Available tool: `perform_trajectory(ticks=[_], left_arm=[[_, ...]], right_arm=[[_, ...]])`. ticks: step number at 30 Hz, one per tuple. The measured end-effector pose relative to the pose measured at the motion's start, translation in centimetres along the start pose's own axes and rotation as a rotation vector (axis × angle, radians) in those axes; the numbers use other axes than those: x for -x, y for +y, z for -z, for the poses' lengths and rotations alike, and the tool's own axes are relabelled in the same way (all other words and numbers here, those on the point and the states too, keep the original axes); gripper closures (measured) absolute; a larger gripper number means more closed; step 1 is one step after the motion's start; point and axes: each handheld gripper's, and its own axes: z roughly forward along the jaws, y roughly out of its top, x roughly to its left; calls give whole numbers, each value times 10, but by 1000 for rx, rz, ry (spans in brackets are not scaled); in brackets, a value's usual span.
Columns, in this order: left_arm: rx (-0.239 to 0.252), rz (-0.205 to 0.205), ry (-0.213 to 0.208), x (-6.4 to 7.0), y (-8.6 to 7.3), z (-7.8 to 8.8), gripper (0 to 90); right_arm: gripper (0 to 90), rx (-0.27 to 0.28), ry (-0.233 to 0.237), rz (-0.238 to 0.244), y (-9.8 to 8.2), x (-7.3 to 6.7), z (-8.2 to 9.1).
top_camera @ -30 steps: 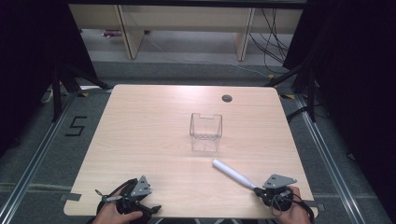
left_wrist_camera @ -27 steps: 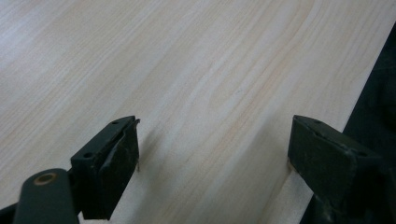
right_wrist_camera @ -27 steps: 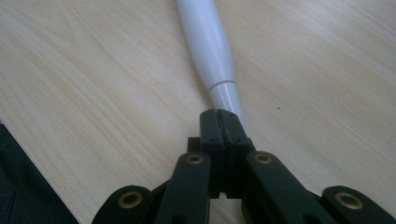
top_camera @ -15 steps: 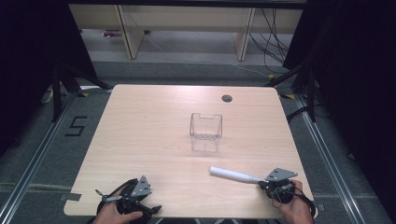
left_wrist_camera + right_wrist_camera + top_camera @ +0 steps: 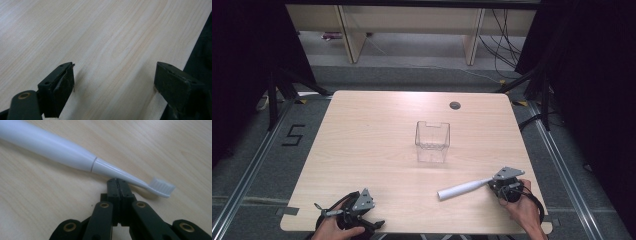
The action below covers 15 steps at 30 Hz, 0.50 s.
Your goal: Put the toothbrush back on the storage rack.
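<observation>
The white electric toothbrush (image 5: 75, 155) lies near the tabletop's right front corner, its neck touching the fully closed right gripper (image 5: 117, 182); the left gripper (image 5: 113, 82) gapes wide, empty.

Legible markings, one item: numeral "5" (image 5: 293, 135), dark tape (angular strokes), on the grey floor (image 5: 257, 150) left of the bench (image 5: 377, 150). No other readable text, labels or brands.

White brush, pale wood, black jaws

The toothbrush (image 5: 57, 147) is white with whitish bristles; the table (image 5: 372, 145) is light, grained wood; the bin (image 5: 432, 141) looks clear; both grippers' jaws are black.
</observation>
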Motion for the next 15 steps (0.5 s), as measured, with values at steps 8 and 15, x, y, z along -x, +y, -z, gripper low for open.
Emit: perform_trajectory(ticks=[8,15], left_arm=[[4,5,6,0,0,0,158],[2,1,0,0,0,0,158]], right_arm=[[900,4,-8,19,13,2,-9],[899,5,-6,33,25,3,-17]])
